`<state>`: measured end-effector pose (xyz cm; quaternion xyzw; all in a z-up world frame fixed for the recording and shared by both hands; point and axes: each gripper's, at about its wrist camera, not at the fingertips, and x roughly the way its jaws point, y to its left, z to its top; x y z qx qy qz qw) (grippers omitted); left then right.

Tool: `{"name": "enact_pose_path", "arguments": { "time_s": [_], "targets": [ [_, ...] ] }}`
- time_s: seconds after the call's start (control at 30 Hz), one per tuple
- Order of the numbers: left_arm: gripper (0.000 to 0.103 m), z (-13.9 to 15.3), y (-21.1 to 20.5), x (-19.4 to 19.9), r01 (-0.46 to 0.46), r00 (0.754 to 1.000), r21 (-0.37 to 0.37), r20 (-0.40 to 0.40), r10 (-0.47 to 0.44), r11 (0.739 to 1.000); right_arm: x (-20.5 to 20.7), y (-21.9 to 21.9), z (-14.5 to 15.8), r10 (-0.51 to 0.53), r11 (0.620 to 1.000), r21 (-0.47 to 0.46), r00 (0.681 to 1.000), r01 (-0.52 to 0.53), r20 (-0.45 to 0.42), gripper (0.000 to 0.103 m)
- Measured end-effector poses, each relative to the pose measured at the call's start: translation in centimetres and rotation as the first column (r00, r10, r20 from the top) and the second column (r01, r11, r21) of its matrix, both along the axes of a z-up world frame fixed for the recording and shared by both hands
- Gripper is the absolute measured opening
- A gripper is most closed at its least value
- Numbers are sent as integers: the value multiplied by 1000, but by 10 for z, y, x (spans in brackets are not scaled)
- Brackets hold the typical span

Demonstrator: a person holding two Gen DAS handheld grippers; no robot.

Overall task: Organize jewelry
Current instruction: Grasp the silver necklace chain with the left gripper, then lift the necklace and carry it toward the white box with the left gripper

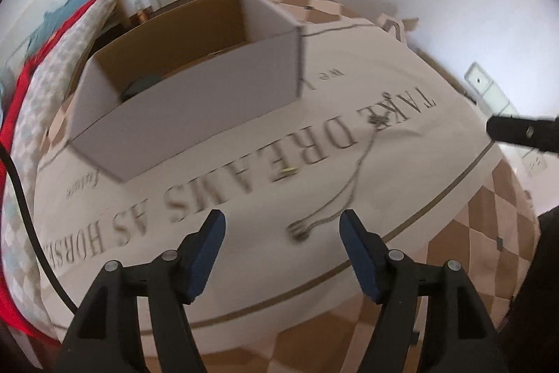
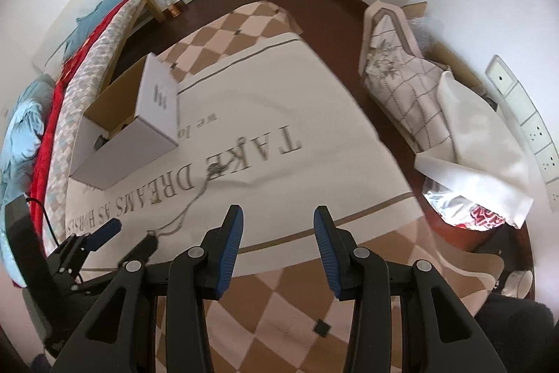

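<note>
Necklace chain [image 1: 353,184] lies on printed blanket [image 1: 401,163] | left gripper [image 1: 283,222] spread apart near its end | right gripper [image 2: 276,215] spread, empty | cardboard box [image 1: 195,114] far left

Cloth [image 1: 401,163] carried large dark serif print, upside down to both cameras: "TAKE DREAMS AS HORSE", the last word running off at the cloth's edge. Smaller line above it partly read "we lo", remainder hidden behind the box [image 2: 159,114]. A small script word near the box corner was blurred. Box end bore a small dark mark, illegible. Red packaging [image 2: 485,215] showed white lettering, unreadable.
</note>
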<state>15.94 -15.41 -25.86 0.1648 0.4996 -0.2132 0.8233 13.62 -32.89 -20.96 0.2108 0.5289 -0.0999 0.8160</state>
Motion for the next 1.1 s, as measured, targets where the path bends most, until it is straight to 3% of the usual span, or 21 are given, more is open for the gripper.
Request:
{"name": "enact_pose_path", "arguments": {
  "time_s": [0.03,0.07,0.1,0.27,0.37,0.6,0.73,0.9,1.1],
  "targets": [
    [63,-2,-7,-3,15,1000,14,5,-15,1000,0,-3,1,-5,1000,-2,1000,5,2,44],
    [41,-4,-12,-5,36,999,23,10,-36,999,0,-5,2,-9,1000,-2,1000,9,5,44],
    [7,-4,-15,-10,66,998,-1,18,-66,998,1,-6,4,-10,1000,-3,1000,10,10,44],
    [7,0,-11,-20,83,996,14,37,-83,996,6,-5,15,-5,1000,-8,999,6,42,44],
    [7,1,16,-23,50,997,24,55,-51,998,11,1,18,10,1000,-3,999,-10,52,44],
    [7,5,122,-16,-123,990,124,82,113,985,23,40,8,125,990,53,991,-128,55,44],
    [7,7,160,-8,-228,972,125,86,218,966,34,78,-7,216,974,58,975,-219,60,44],
    [7,6,179,-3,-295,954,95,76,289,951,60,144,-31,339,941,-17,939,-339,61,43],
    [7,5,176,3,-299,953,73,62,295,951,72,168,-48,380,922,-90,925,-378,10,39]
  ]
}}
